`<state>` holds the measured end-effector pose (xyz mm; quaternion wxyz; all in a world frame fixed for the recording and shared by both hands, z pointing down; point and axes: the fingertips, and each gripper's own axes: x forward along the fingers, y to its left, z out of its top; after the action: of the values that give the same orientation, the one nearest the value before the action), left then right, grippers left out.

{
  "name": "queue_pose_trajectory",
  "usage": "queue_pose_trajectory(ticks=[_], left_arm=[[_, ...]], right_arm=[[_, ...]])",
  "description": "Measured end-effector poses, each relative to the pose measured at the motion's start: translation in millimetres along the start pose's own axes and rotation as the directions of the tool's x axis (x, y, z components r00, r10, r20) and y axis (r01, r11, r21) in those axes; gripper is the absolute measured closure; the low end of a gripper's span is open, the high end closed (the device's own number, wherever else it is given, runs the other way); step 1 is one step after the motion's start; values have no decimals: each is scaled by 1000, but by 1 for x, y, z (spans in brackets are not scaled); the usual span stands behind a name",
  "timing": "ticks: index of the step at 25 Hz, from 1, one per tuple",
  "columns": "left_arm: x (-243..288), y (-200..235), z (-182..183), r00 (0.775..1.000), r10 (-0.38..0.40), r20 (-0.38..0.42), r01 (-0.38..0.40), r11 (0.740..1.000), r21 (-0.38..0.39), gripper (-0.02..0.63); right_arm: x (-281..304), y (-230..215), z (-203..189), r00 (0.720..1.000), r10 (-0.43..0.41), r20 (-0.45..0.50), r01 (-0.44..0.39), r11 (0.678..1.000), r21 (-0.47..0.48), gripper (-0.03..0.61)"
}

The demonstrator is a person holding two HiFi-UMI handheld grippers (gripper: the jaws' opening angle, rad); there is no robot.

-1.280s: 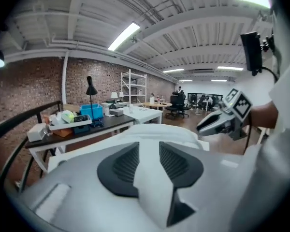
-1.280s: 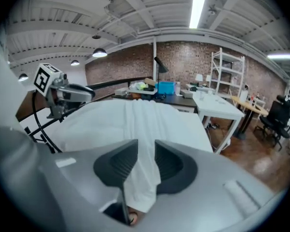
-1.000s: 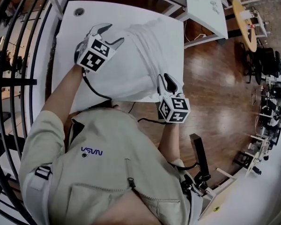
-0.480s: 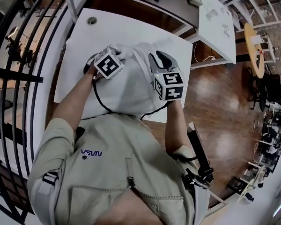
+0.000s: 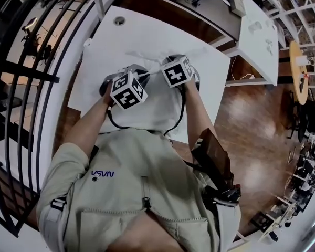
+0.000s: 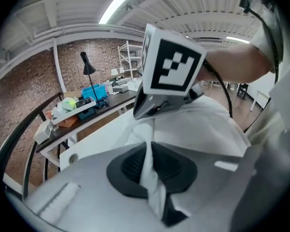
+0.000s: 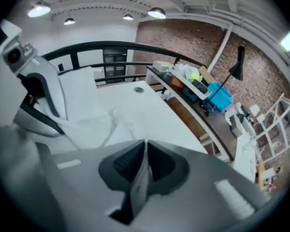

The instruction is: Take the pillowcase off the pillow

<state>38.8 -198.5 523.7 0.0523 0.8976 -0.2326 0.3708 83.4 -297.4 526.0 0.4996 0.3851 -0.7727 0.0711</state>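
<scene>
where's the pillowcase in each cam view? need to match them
Head view: pillowcase at centre, on the white table.
Left gripper view: lower centre, fold pinched in the jaws, which have just been closing.
Right gripper view: lower centre, thin fold in the jaws, likewise just closing.
Shared landmark: the table's round cable hole.

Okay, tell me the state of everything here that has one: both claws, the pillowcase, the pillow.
Left claw: shut on a fold of the pillowcase; its jaws have just been closing.
Right claw: shut on a pillowcase fold too; its jaws have just been closing.
Pillowcase: not yet off, pinched by both claws.
Pillow: covered, lying on the white table.
</scene>
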Motion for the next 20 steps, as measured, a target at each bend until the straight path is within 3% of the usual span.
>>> queue_pose_trajectory(ticks=[3, 6, 11, 13, 15, 17, 20], left_arm=[[-28, -7, 11, 997, 25, 68, -27, 999, 22, 592], [-64, -11, 22, 988, 56, 145, -61, 998, 33, 592], [-107, 12, 27, 962, 96, 254, -90, 995, -33, 594], [-103, 26, 22, 961, 82, 265, -63, 995, -81, 594], [-86, 37, 13, 967, 60, 247, -29, 992, -125, 593], [-66, 48, 8, 976, 49, 210, -22, 992, -128, 592], [-42, 57, 3, 986, 41, 159, -27, 996, -84, 586]], right_arm=[[-8, -19, 1, 994, -110, 2, 110, 994, -6, 565], [-27, -60, -9, 968, -250, 6, 250, 968, 31, 566], [-75, -144, -51, 876, -481, -20, 477, 860, 181, 568], [-83, -160, -75, 858, -511, -57, 507, 823, 256, 568], [-77, -159, -95, 863, -498, -82, 497, 809, 313, 568], [-66, -149, -104, 870, -489, -72, 483, 812, 327, 566], [-58, -133, -90, 878, -478, 18, 449, 838, 312, 558]])
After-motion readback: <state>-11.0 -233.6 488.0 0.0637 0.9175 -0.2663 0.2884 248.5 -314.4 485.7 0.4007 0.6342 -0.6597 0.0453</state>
